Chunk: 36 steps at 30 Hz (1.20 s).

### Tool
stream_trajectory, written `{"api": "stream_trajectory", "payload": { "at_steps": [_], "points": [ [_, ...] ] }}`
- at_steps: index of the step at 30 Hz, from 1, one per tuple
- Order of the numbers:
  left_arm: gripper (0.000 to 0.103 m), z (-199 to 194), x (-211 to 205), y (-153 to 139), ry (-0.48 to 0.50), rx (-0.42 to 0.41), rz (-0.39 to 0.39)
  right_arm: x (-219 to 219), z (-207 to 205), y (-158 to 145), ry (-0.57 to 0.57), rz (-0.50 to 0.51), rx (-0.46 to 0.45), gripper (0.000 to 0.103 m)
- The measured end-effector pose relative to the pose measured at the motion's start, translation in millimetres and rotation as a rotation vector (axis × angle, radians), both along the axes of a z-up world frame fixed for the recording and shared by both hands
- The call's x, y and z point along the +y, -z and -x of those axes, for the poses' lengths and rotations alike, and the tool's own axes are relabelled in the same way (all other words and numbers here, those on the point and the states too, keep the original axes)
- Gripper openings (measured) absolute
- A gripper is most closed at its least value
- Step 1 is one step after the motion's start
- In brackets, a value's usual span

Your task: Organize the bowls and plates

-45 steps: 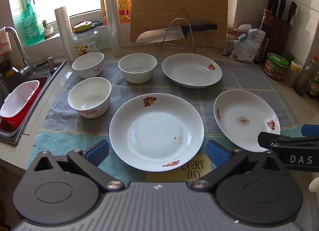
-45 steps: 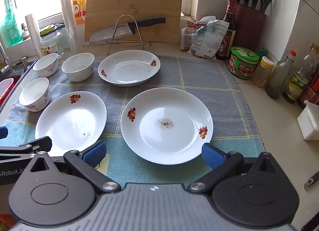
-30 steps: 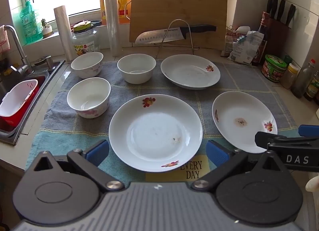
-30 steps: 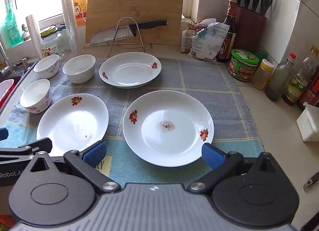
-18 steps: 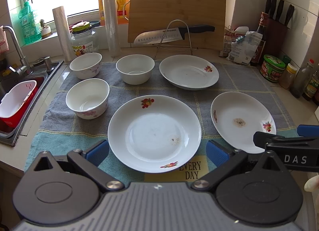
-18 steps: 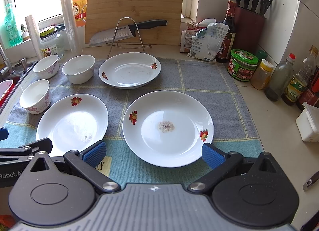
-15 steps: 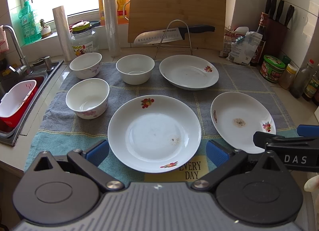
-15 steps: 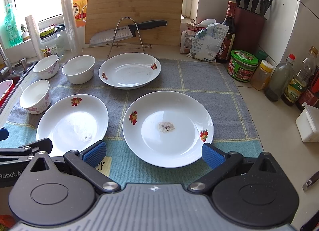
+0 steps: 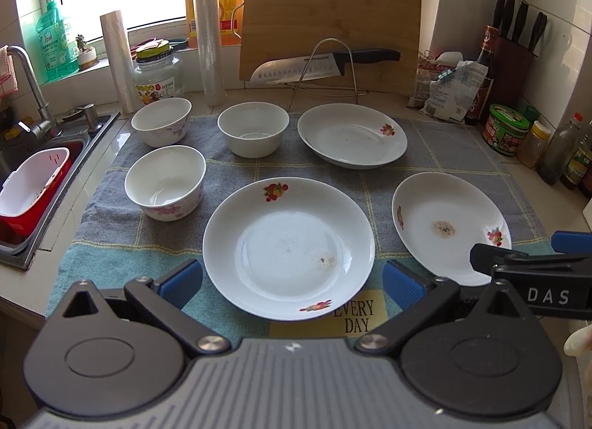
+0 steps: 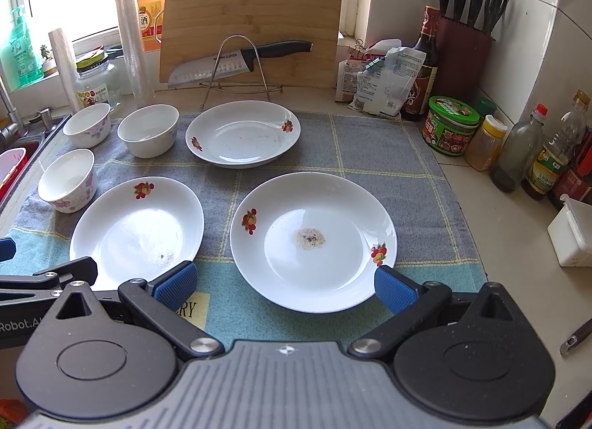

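Observation:
Three white flowered plates lie on a grey-blue towel (image 9: 440, 155): a near-left plate (image 9: 288, 247) (image 10: 137, 229), a near-right plate (image 9: 449, 227) (image 10: 312, 240) and a far plate (image 9: 351, 134) (image 10: 242, 134). Three white bowls stand at the left: one near (image 9: 165, 181) (image 10: 68, 179), one far left (image 9: 161, 121) (image 10: 87, 124), one in the middle (image 9: 253, 128) (image 10: 148, 129). My left gripper (image 9: 292, 282) is open and empty just before the near-left plate. My right gripper (image 10: 283, 284) is open and empty before the near-right plate.
A sink (image 9: 22, 184) with a red-and-white basket lies at the left. A cutting board (image 9: 329, 22), a knife on a wire stand (image 9: 325, 62), jars and rolls line the back. Bottles, a green-lidded jar (image 10: 451, 125) and a knife block (image 10: 466, 40) crowd the right.
Both views have shifted only slightly; the grippers stay open and the dishes have not moved.

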State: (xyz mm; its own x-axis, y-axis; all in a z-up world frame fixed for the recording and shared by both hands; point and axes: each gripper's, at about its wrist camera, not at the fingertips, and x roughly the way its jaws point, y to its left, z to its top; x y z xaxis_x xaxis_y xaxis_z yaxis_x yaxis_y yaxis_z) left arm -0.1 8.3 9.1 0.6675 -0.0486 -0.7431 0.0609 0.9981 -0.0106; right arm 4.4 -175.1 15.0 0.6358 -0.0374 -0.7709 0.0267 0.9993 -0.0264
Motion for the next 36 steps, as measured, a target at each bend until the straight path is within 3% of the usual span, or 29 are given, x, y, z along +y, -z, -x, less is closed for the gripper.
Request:
{"api": "stream_trajectory", "payload": {
  "at_steps": [36],
  "points": [
    [0.102,2.6,5.9,-0.4,0.003,0.004,0.017,2.8,3.5,-4.2,0.005,0.014,-0.006,0.103]
  ]
}}
